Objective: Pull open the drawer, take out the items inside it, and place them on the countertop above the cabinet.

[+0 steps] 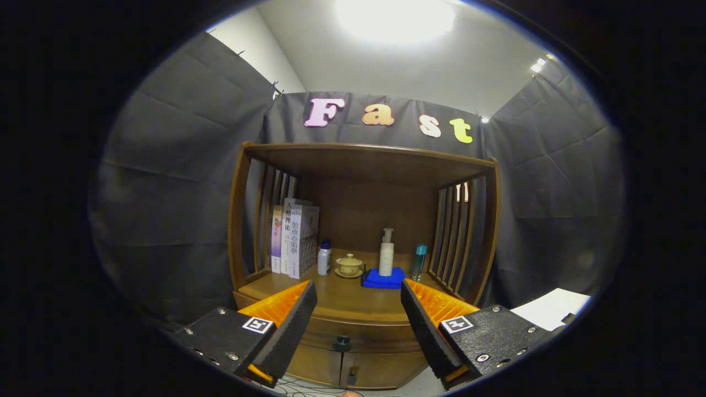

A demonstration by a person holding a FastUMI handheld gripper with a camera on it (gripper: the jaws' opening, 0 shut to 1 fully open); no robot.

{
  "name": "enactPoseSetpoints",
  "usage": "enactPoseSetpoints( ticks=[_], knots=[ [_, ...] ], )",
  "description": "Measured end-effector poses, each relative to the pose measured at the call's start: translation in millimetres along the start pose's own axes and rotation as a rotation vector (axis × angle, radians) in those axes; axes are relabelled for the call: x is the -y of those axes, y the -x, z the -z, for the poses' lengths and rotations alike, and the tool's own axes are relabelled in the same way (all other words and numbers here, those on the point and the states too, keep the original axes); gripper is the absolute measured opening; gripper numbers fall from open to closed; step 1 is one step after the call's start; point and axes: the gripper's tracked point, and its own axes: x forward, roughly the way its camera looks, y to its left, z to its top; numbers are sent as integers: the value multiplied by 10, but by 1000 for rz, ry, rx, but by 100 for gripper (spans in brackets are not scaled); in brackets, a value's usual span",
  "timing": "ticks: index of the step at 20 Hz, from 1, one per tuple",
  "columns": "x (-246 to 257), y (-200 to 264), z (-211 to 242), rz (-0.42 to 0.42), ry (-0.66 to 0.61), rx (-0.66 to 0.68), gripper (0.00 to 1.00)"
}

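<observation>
A wooden cabinet stands ahead of me, with a closed drawer under its countertop. A small dark knob sits on the drawer front, between and beyond my fingers. My gripper is open, with nothing between its fingers, and hangs some way in front of the cabinet. What lies inside the drawer is hidden.
On the countertop stand several books at the left, a small white bottle, a lidded cup on a saucer, a pump bottle on a blue cloth, and a teal bottle. A slatted hutch roofs the countertop. Two lower doors sit below the drawer.
</observation>
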Motion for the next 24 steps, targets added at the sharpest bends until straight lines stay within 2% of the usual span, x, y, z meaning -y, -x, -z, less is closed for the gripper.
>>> enactPoseSetpoints(
  ticks=[2, 9, 13, 19, 24],
  knots=[
    [17, -90, 172, 10, -2, -18, 95],
    [-149, -378, 1032, 16, -142, -87, 95],
    [-162, -594, 1555, 55, -104, -123, 95],
    [-356, -784, 2071, 24, -74, -194, 95],
    [-393, -854, 2315, 28, -60, -223, 93]
  ],
)
